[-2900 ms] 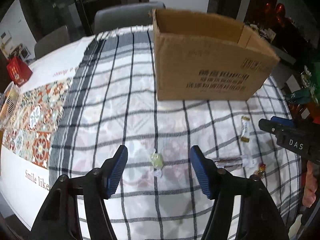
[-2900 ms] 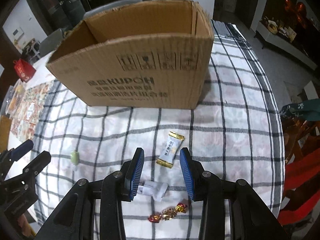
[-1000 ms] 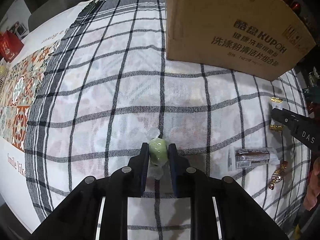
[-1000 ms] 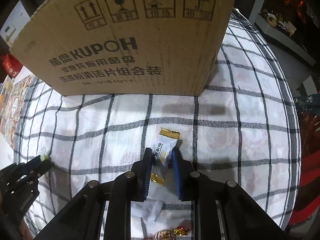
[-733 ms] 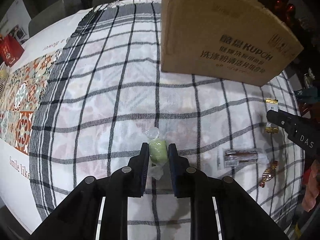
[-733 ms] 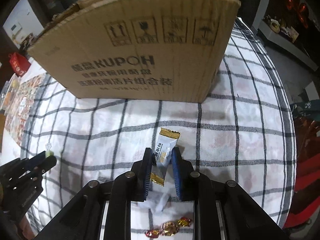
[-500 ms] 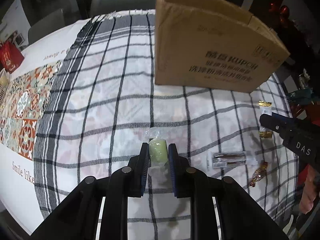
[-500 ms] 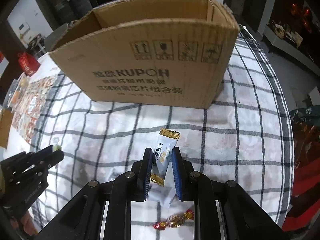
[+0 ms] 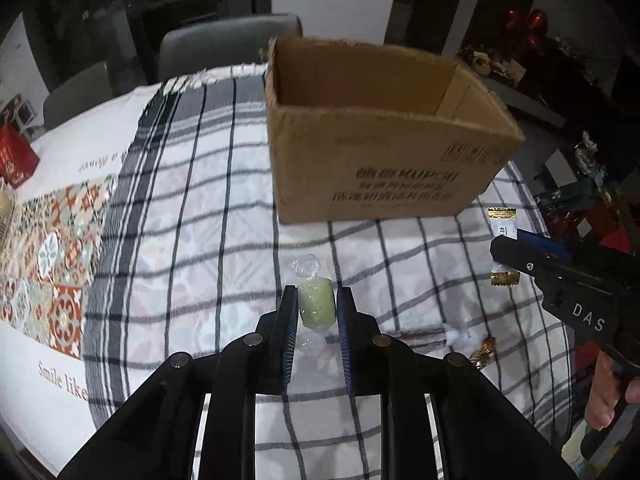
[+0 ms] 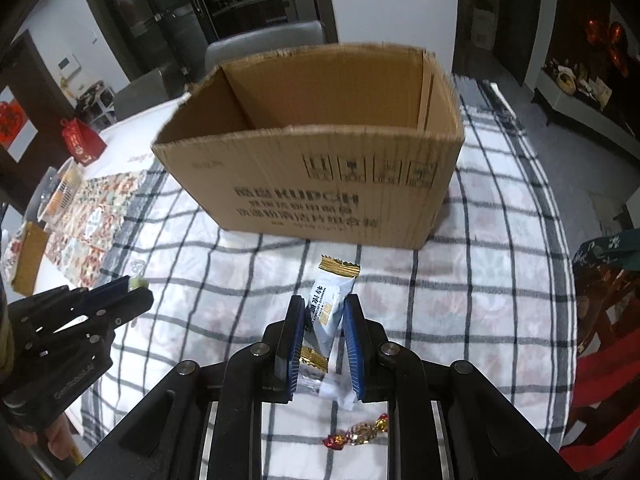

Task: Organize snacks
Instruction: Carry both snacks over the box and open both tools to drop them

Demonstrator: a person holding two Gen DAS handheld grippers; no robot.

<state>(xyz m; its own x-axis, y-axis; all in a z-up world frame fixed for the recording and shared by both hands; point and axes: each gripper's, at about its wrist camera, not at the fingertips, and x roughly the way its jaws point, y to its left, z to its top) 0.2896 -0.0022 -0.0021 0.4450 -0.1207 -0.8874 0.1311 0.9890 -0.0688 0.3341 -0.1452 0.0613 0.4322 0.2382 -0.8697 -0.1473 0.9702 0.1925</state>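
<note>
Both claws have risen off the bench since a second ago, each carrying its snack toward the open box (image 9: 384, 148). Left claw (image 9: 317, 312) pinches a green candy (image 9: 316, 305); right claw (image 10: 323, 328) clamps a white packet (image 10: 327, 307). Below, a red-gold candy (image 10: 358, 434) lies on the checked cloth (image 10: 500, 280).

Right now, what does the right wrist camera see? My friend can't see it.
The right hand-held gripper is shut on a white snack packet with gold ends, held above a black-and-white checked tablecloth. Ahead stands an open brown cardboard box; a red-and-gold wrapped candy lies below.
</note>
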